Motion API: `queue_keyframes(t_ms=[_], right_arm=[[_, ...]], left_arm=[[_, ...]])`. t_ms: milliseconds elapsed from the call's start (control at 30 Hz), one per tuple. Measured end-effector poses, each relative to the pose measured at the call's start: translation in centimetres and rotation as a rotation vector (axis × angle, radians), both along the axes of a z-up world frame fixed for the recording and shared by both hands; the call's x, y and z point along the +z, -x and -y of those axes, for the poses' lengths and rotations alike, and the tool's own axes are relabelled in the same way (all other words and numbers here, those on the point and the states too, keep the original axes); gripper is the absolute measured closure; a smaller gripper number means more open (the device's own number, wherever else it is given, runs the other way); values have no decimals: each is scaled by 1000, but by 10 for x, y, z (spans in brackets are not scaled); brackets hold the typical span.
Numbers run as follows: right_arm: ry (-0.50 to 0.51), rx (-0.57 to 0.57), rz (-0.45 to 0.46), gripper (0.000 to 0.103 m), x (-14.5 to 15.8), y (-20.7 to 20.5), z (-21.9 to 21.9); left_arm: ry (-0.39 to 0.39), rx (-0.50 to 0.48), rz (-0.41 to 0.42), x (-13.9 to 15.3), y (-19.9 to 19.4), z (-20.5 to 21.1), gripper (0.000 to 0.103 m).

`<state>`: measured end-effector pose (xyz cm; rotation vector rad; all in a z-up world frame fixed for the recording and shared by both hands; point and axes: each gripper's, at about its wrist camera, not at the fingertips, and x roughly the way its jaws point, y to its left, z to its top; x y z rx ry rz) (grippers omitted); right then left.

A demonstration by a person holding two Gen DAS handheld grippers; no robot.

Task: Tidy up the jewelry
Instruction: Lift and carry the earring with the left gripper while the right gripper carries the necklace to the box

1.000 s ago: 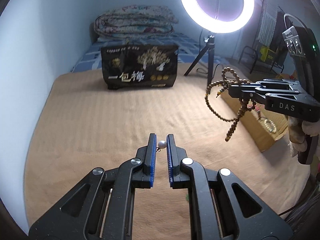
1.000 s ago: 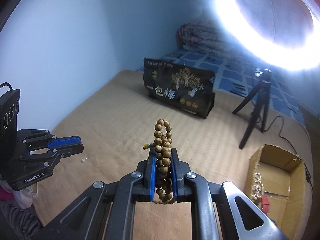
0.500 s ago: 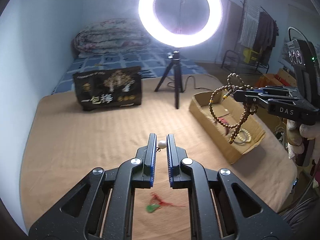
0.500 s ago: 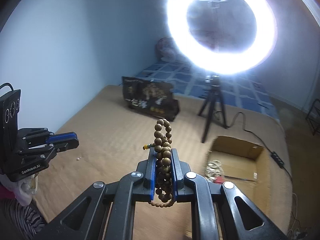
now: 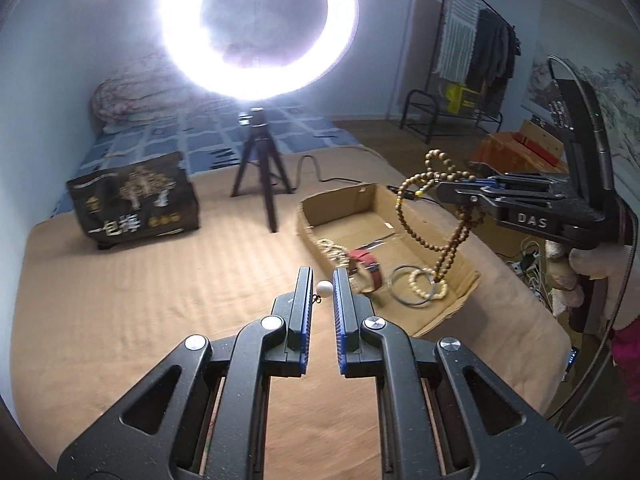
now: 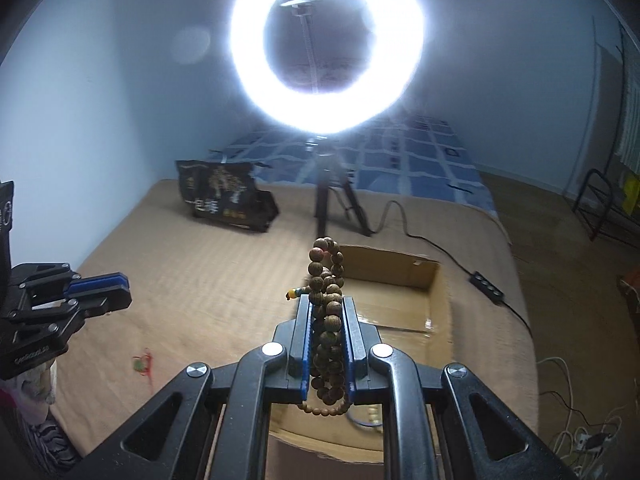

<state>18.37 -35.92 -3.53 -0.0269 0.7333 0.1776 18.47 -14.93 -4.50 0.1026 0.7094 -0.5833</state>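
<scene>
My left gripper (image 5: 323,288) is shut on a small white pearl earring (image 5: 324,289), held above the tan bedspread just left of the cardboard box (image 5: 448,308). My right gripper (image 6: 328,312) is shut on a long wooden bead necklace (image 6: 326,280); in the left wrist view the necklace (image 5: 436,240) hangs in loops over the box. The box holds a red strap watch (image 5: 366,266), a metal bangle (image 5: 412,284), and bead bracelets (image 5: 332,250). The left gripper shows at the left edge of the right wrist view (image 6: 100,286).
A ring light on a tripod (image 5: 260,176) stands on the bed behind the box, its cable running right. A black printed bag (image 5: 134,200) sits at the back left. A small red-and-green charm (image 6: 142,364) lies on the bedspread.
Both grippers have swung right, bringing the cardboard box into view. The necklace now hangs over the box, and the pearl earring is close to the box's left edge.
</scene>
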Motion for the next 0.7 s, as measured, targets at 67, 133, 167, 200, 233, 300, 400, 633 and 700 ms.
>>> queue_keyframes(t_ms=[67,133,167,200,233,300,400,633,700], right_arm=[[4,-13,-2,92,-2,0,10],[7,-27,-3,92,-3,-1,19],[6,-32,-3,92,-4,-2,23],[5,-36,-3,92,-6,-3,28],[4,-41,-4,92,-6,-5,30],[-3,-51,-7,92,-10,-9,39],[-8,-64,-13,92,-15,-15,48],[-24,-81,-28,92,-29,-33,60],[-31,-82,-33,92,-33,-39,62]], left_arm=[[4,-15,-5,-2,0,14,95],[9,-22,-10,-4,-2,25,95],[12,-25,-13,-5,-4,30,95],[16,-26,-17,-7,-5,35,95],[20,-26,-24,-9,-6,40,95],[28,-30,-34,-12,-10,51,95],[28,-42,-44,-20,-13,67,95],[-1,-56,-64,-40,-23,92,95],[-6,-56,-70,-45,-25,95,95]])
